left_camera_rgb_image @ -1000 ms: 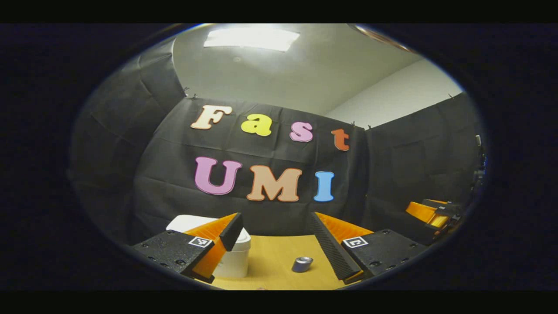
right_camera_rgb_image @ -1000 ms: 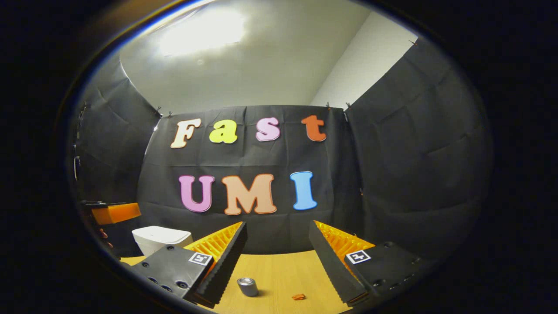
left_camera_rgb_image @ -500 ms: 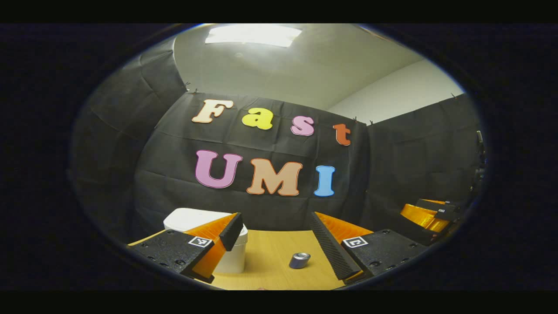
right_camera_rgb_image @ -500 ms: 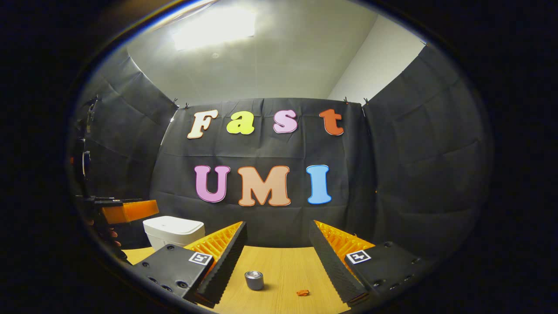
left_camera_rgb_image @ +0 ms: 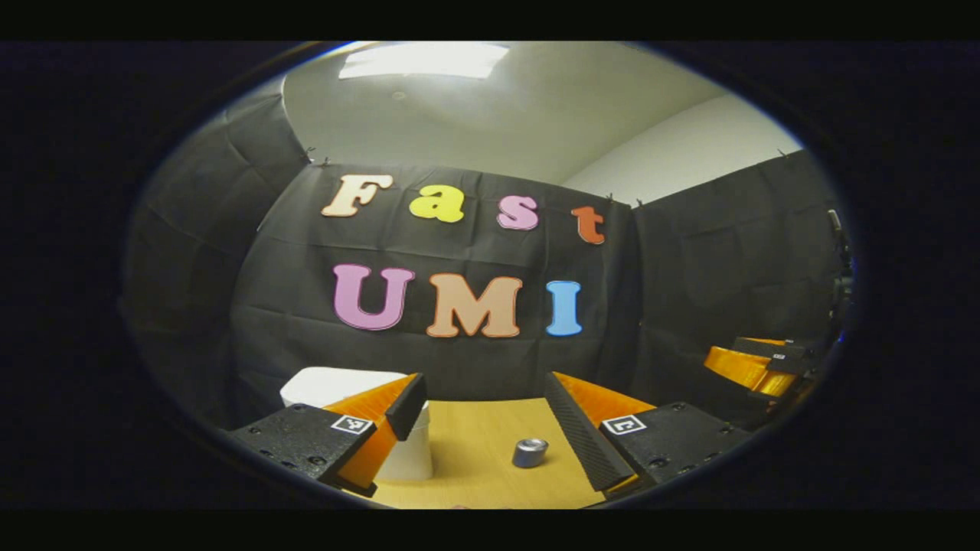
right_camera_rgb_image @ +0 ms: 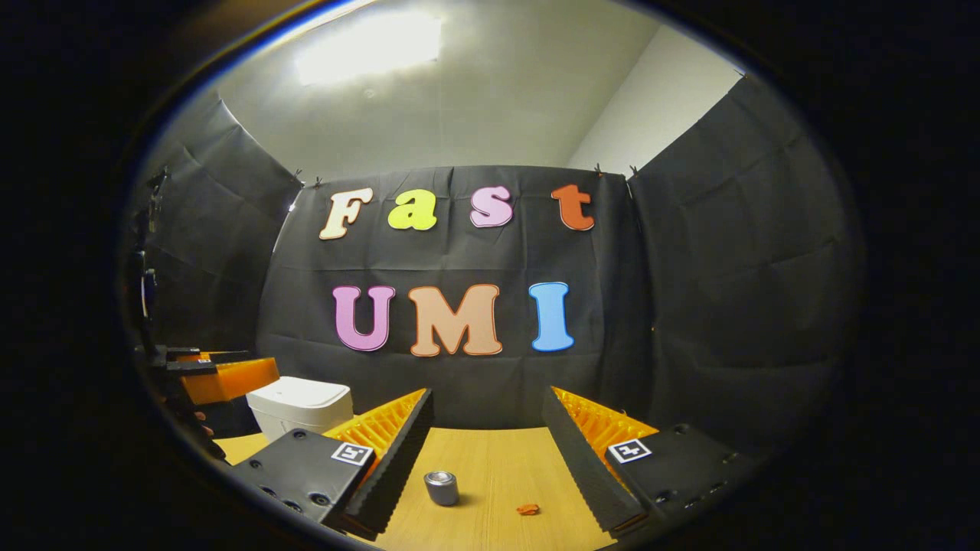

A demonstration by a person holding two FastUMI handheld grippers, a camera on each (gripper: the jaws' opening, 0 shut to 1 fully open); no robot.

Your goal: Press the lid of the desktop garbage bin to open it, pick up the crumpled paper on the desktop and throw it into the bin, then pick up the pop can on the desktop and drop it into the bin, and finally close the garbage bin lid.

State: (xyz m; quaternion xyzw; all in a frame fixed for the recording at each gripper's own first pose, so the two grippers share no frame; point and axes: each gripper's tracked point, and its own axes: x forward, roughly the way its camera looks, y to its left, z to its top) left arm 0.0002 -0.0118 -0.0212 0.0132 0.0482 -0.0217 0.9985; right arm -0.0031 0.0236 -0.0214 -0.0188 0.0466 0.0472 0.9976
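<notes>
A white garbage bin (left_camera_rgb_image: 329, 383) with its lid down stands at the back left of the wooden desktop (left_camera_rgb_image: 482, 428), partly behind my left gripper's finger. A small grey pop can (left_camera_rgb_image: 529, 451) rests on the desk right of the bin. My left gripper (left_camera_rgb_image: 485, 384) hangs open above the near desk, holding nothing. In the right gripper view, the bin (right_camera_rgb_image: 302, 402) is far left, the can (right_camera_rgb_image: 442, 487) stands upright, and a small orange crumpled paper (right_camera_rgb_image: 527, 509) lies to its right. My right gripper (right_camera_rgb_image: 488, 396) is open and holds nothing, well short of both.
Black cloth walls close the booth behind and at both sides. The right gripper (left_camera_rgb_image: 754, 367) shows far right in the left gripper view. The left gripper (right_camera_rgb_image: 222, 376), with a hand behind it, shows left of the bin in the right gripper view.
Both views have tipped down a little, so more of the desktop, bin and can shows. Both grippers stay open; nothing on the desk has moved.
</notes>
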